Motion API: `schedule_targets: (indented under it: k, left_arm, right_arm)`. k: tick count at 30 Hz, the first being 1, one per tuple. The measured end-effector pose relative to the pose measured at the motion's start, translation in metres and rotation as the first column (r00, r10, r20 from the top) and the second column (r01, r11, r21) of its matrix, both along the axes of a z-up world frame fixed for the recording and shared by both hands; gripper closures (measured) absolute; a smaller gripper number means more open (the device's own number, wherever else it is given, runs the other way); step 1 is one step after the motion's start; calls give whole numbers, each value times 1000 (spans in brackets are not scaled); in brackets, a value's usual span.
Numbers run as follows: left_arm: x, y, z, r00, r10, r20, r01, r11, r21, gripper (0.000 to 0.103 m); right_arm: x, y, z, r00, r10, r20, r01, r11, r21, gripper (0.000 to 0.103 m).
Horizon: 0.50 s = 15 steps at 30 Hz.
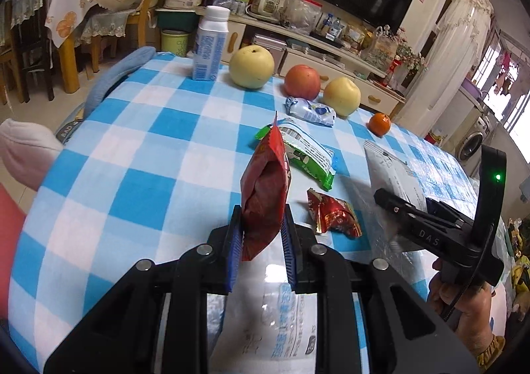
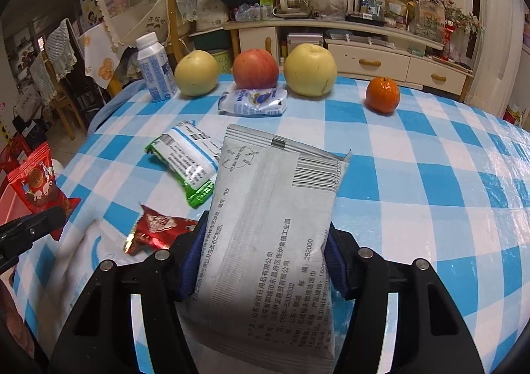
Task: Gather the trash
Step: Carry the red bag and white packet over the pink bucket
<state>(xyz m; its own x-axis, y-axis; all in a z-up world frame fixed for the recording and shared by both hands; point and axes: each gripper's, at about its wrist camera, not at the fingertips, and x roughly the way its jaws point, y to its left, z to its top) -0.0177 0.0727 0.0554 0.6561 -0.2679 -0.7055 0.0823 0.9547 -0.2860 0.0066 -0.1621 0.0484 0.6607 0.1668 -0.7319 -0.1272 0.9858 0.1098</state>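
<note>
Left tongs [image 1: 261,238] grip red wrapper [image 1: 265,188] upright.

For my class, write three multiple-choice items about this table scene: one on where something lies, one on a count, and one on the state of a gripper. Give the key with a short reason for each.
1. Where does the blue-and-white pouch lie?
A. In front of the red apple
B. Beside the orange
C. On the floor

2. How many pale yellow pears stand on the checked tablecloth?
A. One
B. Two
C. Four

3. What is the left gripper doing?
A. Hanging open and empty
B. Shut on the red snack packet
C. Shut on the milk bottle

Key:
1 A, the pouch lies just in front of the apple.
2 B, one pear is left of the apple and one right of it.
3 B, the blue fingers press the packet from both sides, holding it upright.
</note>
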Motion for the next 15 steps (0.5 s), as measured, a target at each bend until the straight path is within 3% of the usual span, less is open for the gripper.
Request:
schedule_targets:
  k: [8, 15]
  left_arm:
    - [-25, 29, 13, 996, 82, 29, -82, 996, 16, 79]
    - [-40, 56, 27, 986, 153, 62, -155, 988, 29, 79]
  right_arm:
    - [-32, 14, 16, 999, 26, 42, -26, 1000, 1, 41]
    - [-57, 33, 30, 996, 66, 61, -70, 995, 67, 41]
